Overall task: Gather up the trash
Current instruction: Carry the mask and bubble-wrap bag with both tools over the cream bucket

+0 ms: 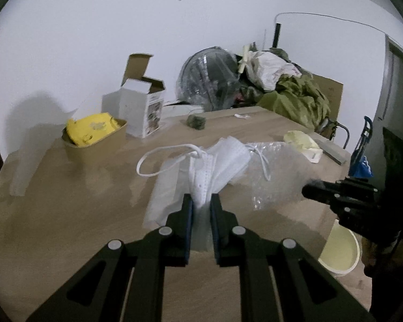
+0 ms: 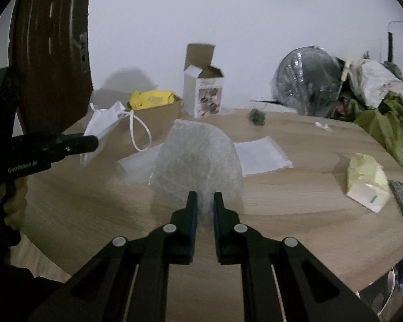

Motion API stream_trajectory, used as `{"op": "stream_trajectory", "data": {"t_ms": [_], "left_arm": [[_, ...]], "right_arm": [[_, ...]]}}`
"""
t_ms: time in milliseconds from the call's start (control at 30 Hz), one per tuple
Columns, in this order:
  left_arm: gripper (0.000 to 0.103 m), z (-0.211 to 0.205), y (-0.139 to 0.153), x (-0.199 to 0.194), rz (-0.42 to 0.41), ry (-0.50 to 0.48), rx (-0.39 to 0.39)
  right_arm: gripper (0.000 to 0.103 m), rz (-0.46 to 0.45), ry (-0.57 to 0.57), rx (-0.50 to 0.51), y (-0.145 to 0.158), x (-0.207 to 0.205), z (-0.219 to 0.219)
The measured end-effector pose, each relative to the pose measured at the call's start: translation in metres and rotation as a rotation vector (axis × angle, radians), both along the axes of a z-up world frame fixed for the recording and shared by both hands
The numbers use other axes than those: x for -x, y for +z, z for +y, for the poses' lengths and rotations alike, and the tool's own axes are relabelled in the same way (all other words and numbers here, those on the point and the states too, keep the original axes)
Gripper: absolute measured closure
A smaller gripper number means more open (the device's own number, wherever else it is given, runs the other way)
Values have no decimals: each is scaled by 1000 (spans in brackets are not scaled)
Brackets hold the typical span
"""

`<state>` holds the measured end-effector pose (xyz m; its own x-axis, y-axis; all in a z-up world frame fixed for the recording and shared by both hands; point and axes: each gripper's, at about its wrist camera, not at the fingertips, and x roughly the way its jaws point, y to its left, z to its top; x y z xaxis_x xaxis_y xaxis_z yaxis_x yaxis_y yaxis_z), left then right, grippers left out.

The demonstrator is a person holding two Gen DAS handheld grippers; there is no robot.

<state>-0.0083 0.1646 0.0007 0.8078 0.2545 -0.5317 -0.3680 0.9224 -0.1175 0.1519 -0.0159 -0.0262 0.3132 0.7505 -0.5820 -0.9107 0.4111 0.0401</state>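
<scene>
The left gripper [image 1: 201,200] is pinching a white pleated fabric face mask [image 1: 217,161] between its nearly closed blue-padded fingers [image 1: 188,209]; the mask's thin white elastic loops are dangling above the table, and a flimsy clear film is hanging with it. The right gripper [image 2: 204,198] is clamping a crinkly translucent sheet of bubble wrap [image 2: 198,158], which is bulging up in a dome shape ahead of its almost-closed fingers [image 2: 192,209]. White lettering reading "GenRobot.AI" is showing on the side of the left gripper's black body in the right wrist view.

Beyond, a flat clear plastic pouch [image 2: 262,155] is lying on the pale wood-grain table [image 2: 295,204]. A crumpled pale-yellow wrapper [image 2: 366,183] is resting near the table's right edge. Farther back, a brown cardboard tray holding crumpled yellow packaging [image 1: 96,136] is sitting beside an open white carton printed with a picture [image 1: 141,107]; its print is too blurred to read. A cream round bucket [image 1: 341,249] is standing below the table edge.
</scene>
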Motion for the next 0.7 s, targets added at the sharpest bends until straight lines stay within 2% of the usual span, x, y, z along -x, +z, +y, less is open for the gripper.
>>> {"op": "stream_trajectory", "data": {"t_ms": [367, 700], "left_arm": [[91, -38, 7, -27, 1, -81, -31], [91, -78, -2, -67, 27, -229, -35]], "right_arm": [[93, -8, -130, -42, 1, -13, -71], [93, 2, -305, -30, -13, -32, -138]]}}
